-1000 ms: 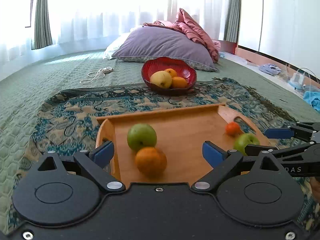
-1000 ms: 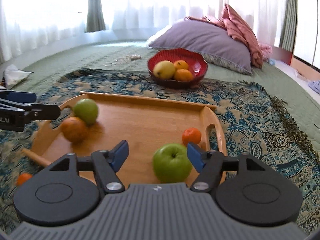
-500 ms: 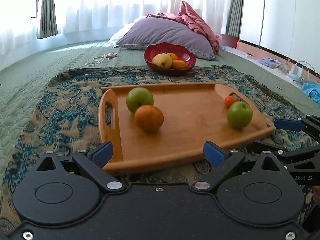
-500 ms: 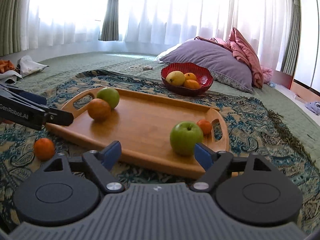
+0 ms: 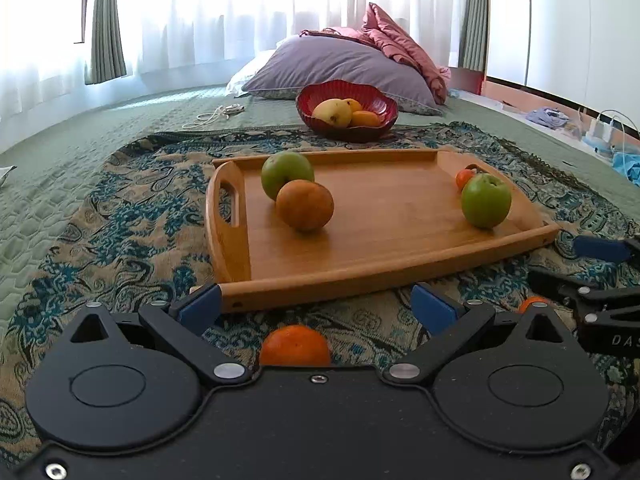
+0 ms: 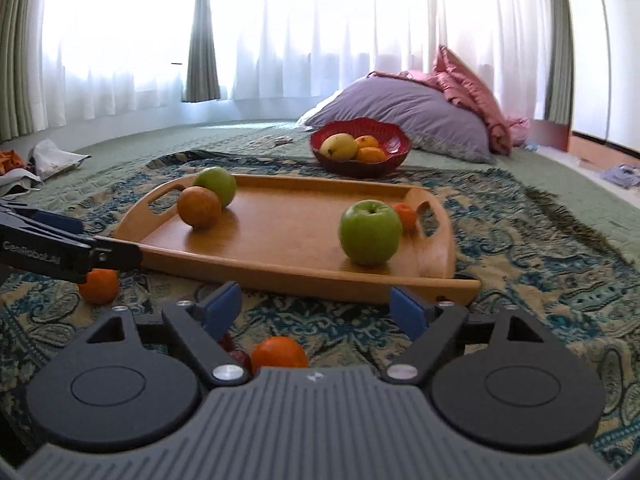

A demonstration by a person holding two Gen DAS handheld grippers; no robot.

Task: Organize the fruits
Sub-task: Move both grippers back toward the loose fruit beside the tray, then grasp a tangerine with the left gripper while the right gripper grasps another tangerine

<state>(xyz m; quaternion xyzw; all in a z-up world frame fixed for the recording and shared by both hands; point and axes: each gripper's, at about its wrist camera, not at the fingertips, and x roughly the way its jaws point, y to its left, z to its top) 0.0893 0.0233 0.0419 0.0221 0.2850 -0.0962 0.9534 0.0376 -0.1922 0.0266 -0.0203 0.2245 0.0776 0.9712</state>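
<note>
Both grippers have drawn back off the wooden tray and sunk toward the patterned blanket, so the fruit that sat between their jaws a second ago now lies well ahead.

Each pair of jaws now frames a loose orange on the blanket. The left gripper is spread wide and opening further, with one orange low between its blue pads, not pressed. The right gripper stands wide too, a second orange low in its gap and some small dark red fruit just beside that, too hidden to name. Nothing is gripped by either. Coming in low and wide looks like a set-up to close on these strays.

Farther out, the tray carries a green apple touching a dull orange fruit near its left handle, and another green apple with a small tangerine just behind it by the right handle. Beyond the tray, a red bowl holds a yellow mango-like fruit and what look like two oranges. The strays probably belong on the tray or in the bowl.
</note>
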